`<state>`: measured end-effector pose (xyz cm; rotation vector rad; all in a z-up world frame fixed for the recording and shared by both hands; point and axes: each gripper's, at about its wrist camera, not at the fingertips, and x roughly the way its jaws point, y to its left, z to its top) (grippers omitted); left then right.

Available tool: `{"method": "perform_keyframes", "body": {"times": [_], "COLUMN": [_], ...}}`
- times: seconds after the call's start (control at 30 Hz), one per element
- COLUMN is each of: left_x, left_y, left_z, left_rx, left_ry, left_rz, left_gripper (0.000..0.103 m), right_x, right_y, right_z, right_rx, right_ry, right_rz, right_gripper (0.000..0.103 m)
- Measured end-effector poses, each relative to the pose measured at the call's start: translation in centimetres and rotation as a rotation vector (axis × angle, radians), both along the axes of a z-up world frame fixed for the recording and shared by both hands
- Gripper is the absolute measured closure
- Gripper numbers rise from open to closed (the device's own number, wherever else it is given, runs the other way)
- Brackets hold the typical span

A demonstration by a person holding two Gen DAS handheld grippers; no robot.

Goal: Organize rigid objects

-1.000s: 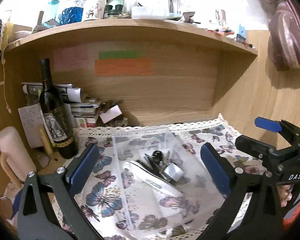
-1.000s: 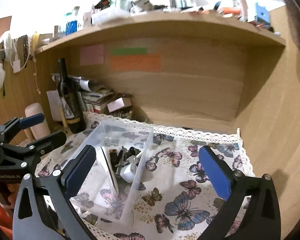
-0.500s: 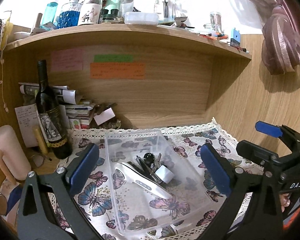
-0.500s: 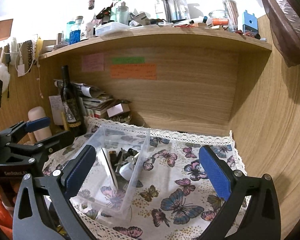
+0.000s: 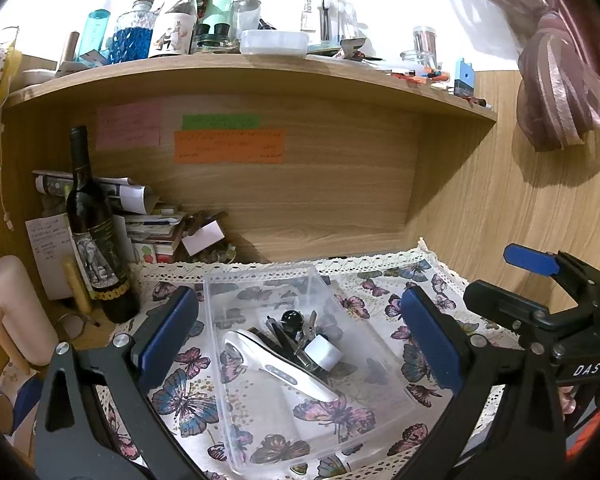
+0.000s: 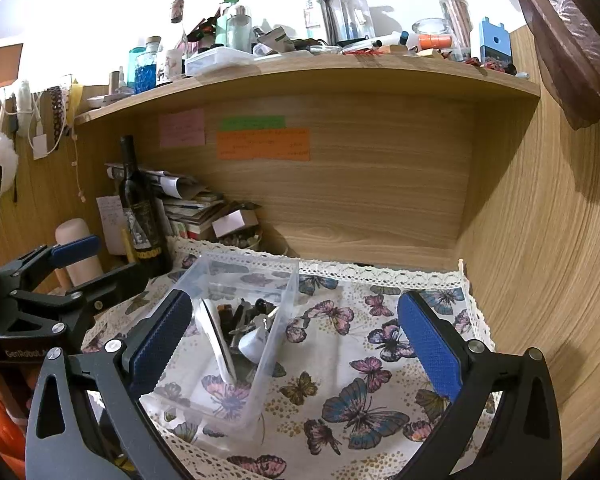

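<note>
The left gripper hangs with its jaws wide apart and empty, blue pads on either side of a clear bin just ahead and below. The right gripper is likewise spread wide and holds nothing; the bin sits ahead of its left finger, and bare cloth lies between the fingers. Each gripper shows at the edge of the other's view, off to the side.

In the bin lie a white handheld device, a small white cylinder touching it on the right, and a heap of dark small items just beyond; what those are cannot be told. The bin stands on a butterfly-print cloth with a lace edge, spread over a wooden desk.

Farther on, to the left of the bin, a dark wine bottle stands upright off the cloth, with a pale pink roll nearer and further left. Behind the bottle is a pile of papers and books. The wooden back panel carries pink, green and orange notes. Above, a shelf is crowded with bottles and jars. A pink curtain hangs at the upper right.
</note>
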<state>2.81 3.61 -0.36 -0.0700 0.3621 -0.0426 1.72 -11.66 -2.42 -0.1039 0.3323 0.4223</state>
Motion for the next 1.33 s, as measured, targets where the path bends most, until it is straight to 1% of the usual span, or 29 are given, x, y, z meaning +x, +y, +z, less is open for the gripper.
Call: {"method": "perform_keyframes", "body": {"times": [0.73,0.97,1.33], "left_x": [-0.57,-0.39,-0.17], "left_y": [-0.52,-0.41,-0.50], "left_z": [0.60,0.51,0.37], "left_rx": [0.015,-0.005,-0.002], "left_ry": [-0.048,-0.042,-0.047], "left_rz": [-0.011,-0.023,-0.027], "left_gripper": [0.000,0.000,0.000], "right_x": [-0.66,-0.74,-0.75], "right_y": [0.26,0.38,0.51], "right_z": [0.48,0.62,0.56], "right_rx": [-0.004,-0.002,0.001], "right_ry": [-0.029,-0.034,-0.031], "right_rz": [-0.012,-0.013,-0.017], "right_gripper": [0.000,0.000,0.000]}}
